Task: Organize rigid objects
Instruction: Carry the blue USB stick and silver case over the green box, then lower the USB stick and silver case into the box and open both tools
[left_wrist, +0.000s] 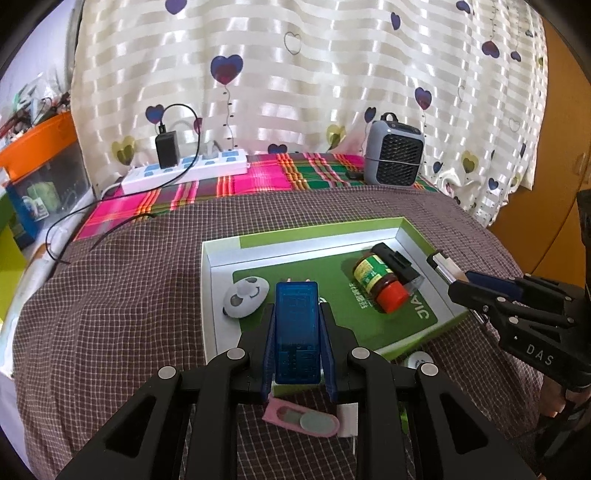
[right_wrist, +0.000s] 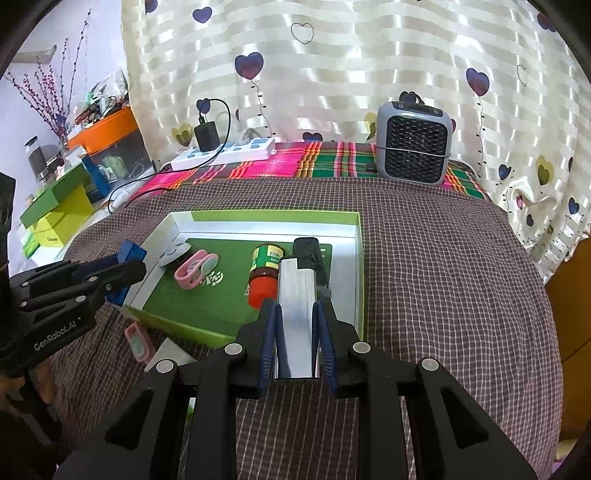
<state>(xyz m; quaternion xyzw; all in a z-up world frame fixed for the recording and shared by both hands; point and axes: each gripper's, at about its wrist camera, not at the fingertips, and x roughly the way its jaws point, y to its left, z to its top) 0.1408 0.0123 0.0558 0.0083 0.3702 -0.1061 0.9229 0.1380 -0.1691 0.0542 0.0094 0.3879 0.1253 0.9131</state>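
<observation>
Nearest you, the left gripper (left_wrist: 297, 332) clamps a blue case (left_wrist: 297, 328) and the right gripper (right_wrist: 297, 325) clamps a silver lighter (right_wrist: 296, 314), both poised over the green tray (right_wrist: 360, 266); lower each flat beside the red-capped jar (right_wrist: 264, 275) before you release

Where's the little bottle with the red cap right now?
The red-capped bottle lies on its side in the green tray, toward its right side, beside a black device.
</observation>
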